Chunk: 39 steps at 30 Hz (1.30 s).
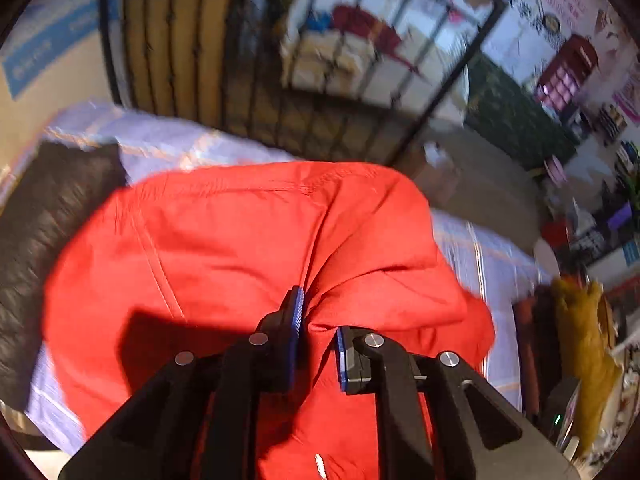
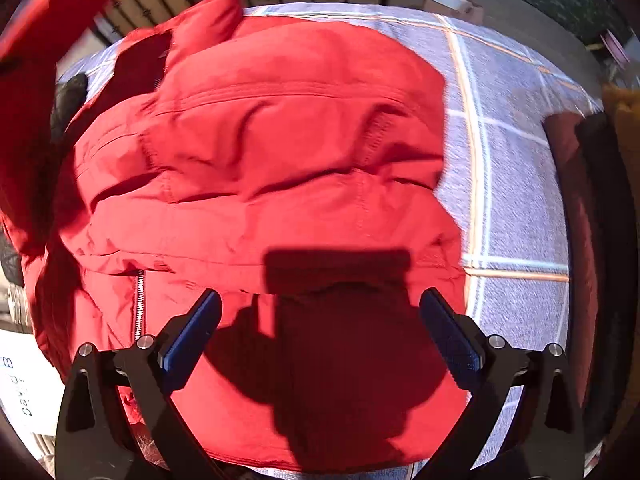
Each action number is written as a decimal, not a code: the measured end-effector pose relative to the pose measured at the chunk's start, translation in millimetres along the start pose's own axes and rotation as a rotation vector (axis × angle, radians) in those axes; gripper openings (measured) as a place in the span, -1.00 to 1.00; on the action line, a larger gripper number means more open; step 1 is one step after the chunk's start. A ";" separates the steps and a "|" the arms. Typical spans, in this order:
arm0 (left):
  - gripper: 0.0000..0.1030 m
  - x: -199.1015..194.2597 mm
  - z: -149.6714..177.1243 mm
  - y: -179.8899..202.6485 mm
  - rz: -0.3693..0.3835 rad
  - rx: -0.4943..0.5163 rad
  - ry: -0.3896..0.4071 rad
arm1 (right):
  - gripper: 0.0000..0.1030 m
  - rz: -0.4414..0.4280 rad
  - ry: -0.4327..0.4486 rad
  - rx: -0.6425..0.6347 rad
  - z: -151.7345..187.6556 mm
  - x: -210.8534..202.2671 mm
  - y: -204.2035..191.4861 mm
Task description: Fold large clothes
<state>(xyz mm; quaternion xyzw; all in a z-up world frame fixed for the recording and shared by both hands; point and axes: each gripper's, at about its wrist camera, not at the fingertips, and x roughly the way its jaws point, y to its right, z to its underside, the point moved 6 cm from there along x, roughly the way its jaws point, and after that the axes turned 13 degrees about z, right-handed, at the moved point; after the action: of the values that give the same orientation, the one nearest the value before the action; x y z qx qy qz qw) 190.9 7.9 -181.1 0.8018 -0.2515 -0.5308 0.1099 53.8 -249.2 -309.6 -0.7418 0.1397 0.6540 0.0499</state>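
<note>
The bulky red quilted jacket [image 2: 280, 152] lies spread over a bed covered with a pale lilac sheet crossed by orange and white stripes [image 2: 516, 184], and it takes up most of that sheet in both views. The left gripper [image 1: 318, 322] is pinched narrow on a gathered fold of the jacket [image 1: 248, 240]; its blue pads press the cloth from both sides, and creases fan out from the pinch. The right gripper [image 2: 320, 320] points down over the jacket's near part with its jaws wide; nothing lies between its blue pads, and its shadow falls on the red cloth below. A metal zip [image 2: 139, 304] runs down the jacket at the lower left of the right wrist view. A raised part of the red cloth, blurred, hangs at the upper left of that view. As for containers, a white wire-framed rack [image 1: 360, 40] stands beyond the black metal bed rail [image 1: 280, 112]; it holds red and blue items too blurred to identify. As for writing, a brown cardboard box with a blue label [image 1: 44, 52] sits at the upper left of the left wrist view; its lettering is blurred and cannot be read. A white box with dark lettering [image 2: 20, 388] shows at the lower left of the right wrist view, also illegible. A dark furry item [image 1: 52, 248] lies on the bed, touching the jacket's left edge.
</note>
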 end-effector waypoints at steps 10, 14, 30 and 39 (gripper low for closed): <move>-0.65 43.5 52.3 17.0 -0.023 0.062 -0.166 | 0.91 -0.073 -0.087 0.090 0.7 14.8 12.5; -0.64 27.0 57.7 18.0 -0.030 0.069 -0.169 | 0.91 -0.186 -0.060 0.080 -18.7 -0.3 -11.9; 0.78 -13.7 98.7 67.7 -0.169 0.304 -0.047 | 0.91 -0.292 -0.067 0.144 -43.3 -14.2 -24.4; 0.78 -24.9 117.9 17.2 -0.206 0.144 -0.079 | 0.91 -0.351 -0.010 0.100 -73.3 -31.4 -52.5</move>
<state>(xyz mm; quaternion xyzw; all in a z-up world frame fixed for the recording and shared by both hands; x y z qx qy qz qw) 71.3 16.9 -202.3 0.8078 -0.2091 -0.5510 -0.0130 134.9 -213.4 -274.1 -0.7480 0.0401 0.6312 0.2011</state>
